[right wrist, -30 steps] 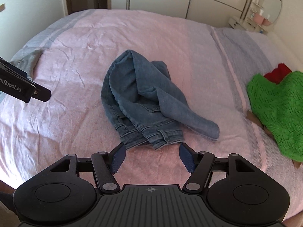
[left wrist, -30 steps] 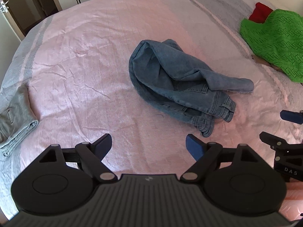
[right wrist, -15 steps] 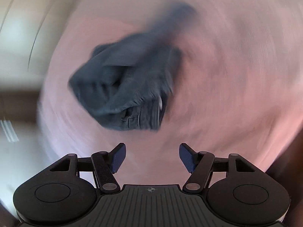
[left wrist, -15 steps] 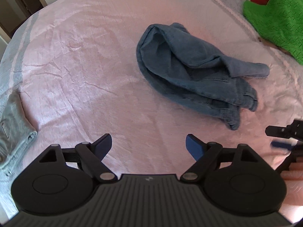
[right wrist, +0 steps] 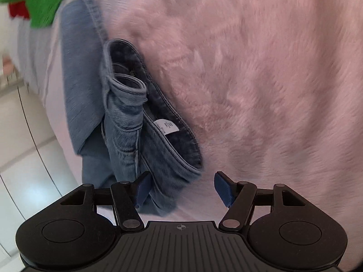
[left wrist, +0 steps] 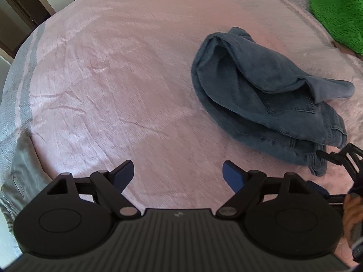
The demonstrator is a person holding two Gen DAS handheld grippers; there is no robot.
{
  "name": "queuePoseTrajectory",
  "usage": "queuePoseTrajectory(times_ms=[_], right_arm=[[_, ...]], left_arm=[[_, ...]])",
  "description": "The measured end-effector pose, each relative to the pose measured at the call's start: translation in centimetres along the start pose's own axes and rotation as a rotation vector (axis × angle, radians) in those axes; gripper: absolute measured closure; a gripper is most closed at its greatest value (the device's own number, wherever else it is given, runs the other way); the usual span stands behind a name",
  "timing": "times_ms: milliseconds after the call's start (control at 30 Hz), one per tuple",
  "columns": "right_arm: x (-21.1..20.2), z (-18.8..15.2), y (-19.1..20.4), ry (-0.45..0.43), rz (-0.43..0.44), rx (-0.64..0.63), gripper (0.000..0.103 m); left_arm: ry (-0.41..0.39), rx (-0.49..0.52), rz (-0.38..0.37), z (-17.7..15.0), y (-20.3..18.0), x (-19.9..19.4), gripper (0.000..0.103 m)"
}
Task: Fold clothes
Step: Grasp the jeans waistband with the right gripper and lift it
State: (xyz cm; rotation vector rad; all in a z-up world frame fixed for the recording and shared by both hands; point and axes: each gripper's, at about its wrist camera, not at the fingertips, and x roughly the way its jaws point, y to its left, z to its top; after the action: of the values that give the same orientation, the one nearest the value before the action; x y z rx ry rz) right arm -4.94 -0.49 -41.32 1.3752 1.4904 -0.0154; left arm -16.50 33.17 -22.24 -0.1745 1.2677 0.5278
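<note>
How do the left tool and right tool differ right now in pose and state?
The left tool hovers over bare pink bedspread, well short of the crumpled blue denim jeans; the right tool is down at the jeans' waistband. Nothing lies between the left tool's fingers; denim sits against the right tool's left finger. The right view is rolled sideways and blurred; the left is level. Both are open, neither gripping.

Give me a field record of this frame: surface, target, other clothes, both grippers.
surface: pink bedspread
target: jeans, crumpled, unfolded, lying on the bedspread
other clothes: green knit far right; grey garment at left edge
left gripper: open, empty, above bare bedspread, apart from the jeans
right gripper: open, at the jeans' waistband, fabric between the fingers, not clamped
label: white tag visible inside the waistband
</note>
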Motion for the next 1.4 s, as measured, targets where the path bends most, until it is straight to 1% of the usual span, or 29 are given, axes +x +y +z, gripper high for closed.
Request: queuePoseTrajectory(times_ms=[33, 67, 100, 167, 233, 300, 433, 567, 633, 667, 800, 833, 900, 1000, 1067, 1133, 1200, 1233, 1400], right_arm=[[0.6, 0.2, 0.3, -0.003, 0.008, -0.013, 0.066], [0.7, 0.6, 0.8, -0.012, 0.007, -0.037, 0.081], [0.7, 1.0, 1.4, -0.023, 0.0, -0.068, 0.086], [-0.1, 1.7, 3.0, -0.035, -0.013, -0.161, 0.088], [-1.9, 2.1, 5.7, -0.045, -0.004, -0.323, 0.09], [-4.3, 2.3, 8.8, -0.082, 0.019, -0.512, 0.091], [-10.3, 2.8, 13.9, -0.208, 0.074, -0.829, 0.092], [-17.7, 2.7, 17.5, -0.348, 0.093, -1.214, 0.092], [-21.8, 2.9, 18.6, -0.414, 0.128, -1.33, 0.092], [-23.3, 3.5, 18.7, -0.443, 0.12, -1.352, 0.092], [-27.7, 7.3, 18.4, -0.549, 0.022, -1.374, 0.091], [-28.2, 8.9, 18.0, -0.552, -0.019, -1.328, 0.091], [-27.8, 12.3, 16.4, -0.526, -0.097, -1.172, 0.091], [-27.0, 16.2, 14.4, -0.486, -0.157, -1.004, 0.091], [-26.4, 18.4, 13.2, -0.454, -0.149, -0.876, 0.091], [-26.5, 20.1, 12.8, -0.435, -0.122, -0.799, 0.091], [-27.1, 21.7, 13.4, -0.42, -0.099, -0.796, 0.091], [-27.4, 21.8, 13.7, -0.412, -0.092, -0.801, 0.091], [-27.8, 20.5, 14.6, -0.378, -0.074, -0.817, 0.091]], left_arm=[[-0.002, -0.001, 0.004, 0.1, 0.1, 0.1, 0.02], [-0.004, -0.003, 0.006, 0.2, 0.3, 0.1, 0.02], [-0.007, -0.008, 0.006, 0.3, 0.4, 0.1, 0.02], [-0.012, -0.015, 0.009, 0.2, 0.5, -0.1, 0.02], [-0.018, -0.022, 0.016, 0.1, 0.7, -0.4, 0.02], [-0.02, -0.036, 0.02, -0.2, 0.9, -0.7, 0.02], [-0.023, -0.076, 0.037, -0.9, 0.7, -1.7, 0.02], [-0.03, -0.109, 0.047, -1.4, -0.3, -3.1, 0.02], [-0.033, -0.117, 0.05, -1.6, -1.0, -3.7, 0.02], [-0.035, -0.118, 0.049, -1.6, -1.5, -3.9, 0.02], [-0.03, -0.085, 0.024, -0.8, -4.4, -3.8, 0.02], [-0.032, -0.069, 0.018, -0.5, -5.3, -3.6, 0.021], [-0.043, -0.022, 0.003, 0.7, -7.6, -3.1, 0.025], [-0.072, 0.061, -0.04, 2.6, -12.0, -2.2, 0.025], [-0.085, 0.144, -0.064, 3.5, -15.9, -1.1, 0.025], [-0.099, 0.226, -0.088, 4.3, -19.7, 0.0, 0.025], [-0.112, 0.308, -0.113, 5.2, -23.5, 1.1, 0.023], [-0.119, 0.35, -0.125, 5.6, -25.4, 1.6, 0.021], [-0.151, 0.556, -0.186, 7.7, -35.0, 4.3, 0.02]])
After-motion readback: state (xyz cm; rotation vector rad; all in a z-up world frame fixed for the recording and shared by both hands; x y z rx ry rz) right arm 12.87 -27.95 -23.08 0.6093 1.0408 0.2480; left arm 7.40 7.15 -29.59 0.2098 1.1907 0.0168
